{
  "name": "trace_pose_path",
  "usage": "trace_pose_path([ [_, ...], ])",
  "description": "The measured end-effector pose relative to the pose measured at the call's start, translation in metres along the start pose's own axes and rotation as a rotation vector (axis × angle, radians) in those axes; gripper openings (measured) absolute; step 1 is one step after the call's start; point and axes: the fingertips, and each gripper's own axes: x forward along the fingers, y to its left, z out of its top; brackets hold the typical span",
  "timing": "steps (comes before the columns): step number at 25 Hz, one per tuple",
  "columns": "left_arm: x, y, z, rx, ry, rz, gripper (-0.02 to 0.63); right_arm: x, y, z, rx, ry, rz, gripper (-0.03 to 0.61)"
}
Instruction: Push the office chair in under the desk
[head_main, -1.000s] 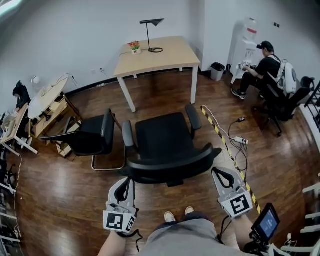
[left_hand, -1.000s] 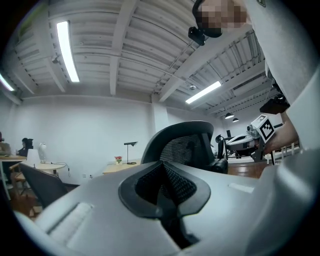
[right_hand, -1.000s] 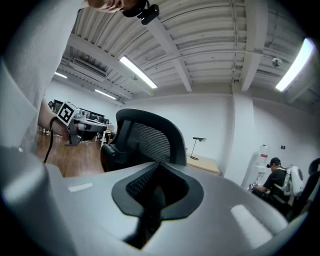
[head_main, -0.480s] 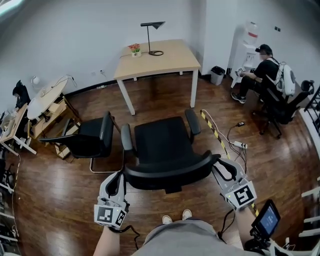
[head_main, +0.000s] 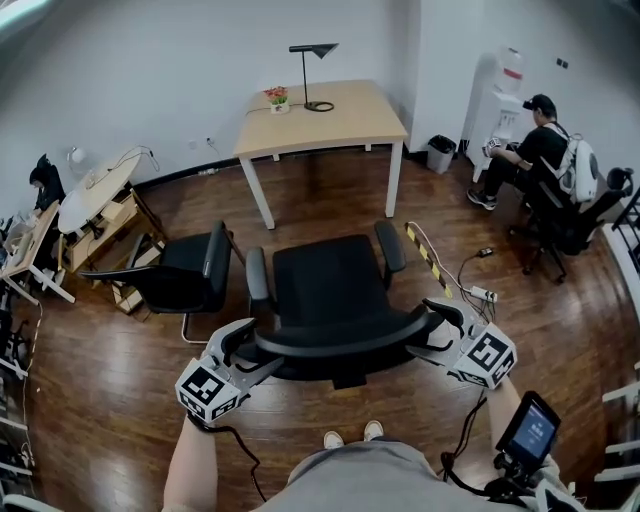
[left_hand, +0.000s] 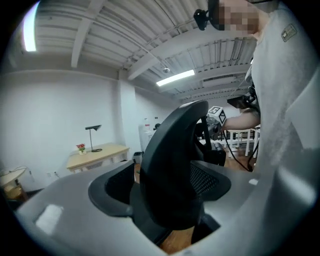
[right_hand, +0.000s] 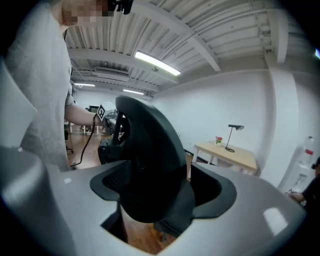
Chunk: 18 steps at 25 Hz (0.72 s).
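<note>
Each tool carries a cube with black-and-white square markers, and a strip of yellow-and-black tape (head_main: 425, 252) runs across the wooden floor (head_main: 120, 400) to the right of the office chair (head_main: 330, 285). There are two tools. The left tool (head_main: 255, 350) is at the left end of the chair's curved backrest (head_main: 340, 340) and the right tool (head_main: 432, 332) at its right end. The jaws of both have just been opening and now stand wide apart. Each pair straddles the backrest's edge, which fills the gap, though I cannot see the pads clamping it. The chair stands in the middle of the floor, well apart from the light wooden counter (head_main: 320, 118), with its seat turned toward the counter and its back toward the person holding the tools. On the counter stand one black lamp (head_main: 312, 72) and one small potted plant (head_main: 276, 98). A second black chair (head_main: 180, 275) sits just to the left of the first. One seated person (head_main: 540, 150) is by the water dispenser (head_main: 497, 95) at the far right.
</note>
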Motion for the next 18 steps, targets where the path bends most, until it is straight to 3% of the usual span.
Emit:
trace_pose_path([
  [5,0.037,-0.013,-0.009,-0.042,0.032,-0.123,0.342,0.029,0.005,-0.011,0.057,0.017,0.087,0.399],
  [18,0.052,-0.016,-0.01,-0.059,0.031,-0.16,0.299,0.046,0.007,-0.017,0.107,0.059,0.096,0.345],
])
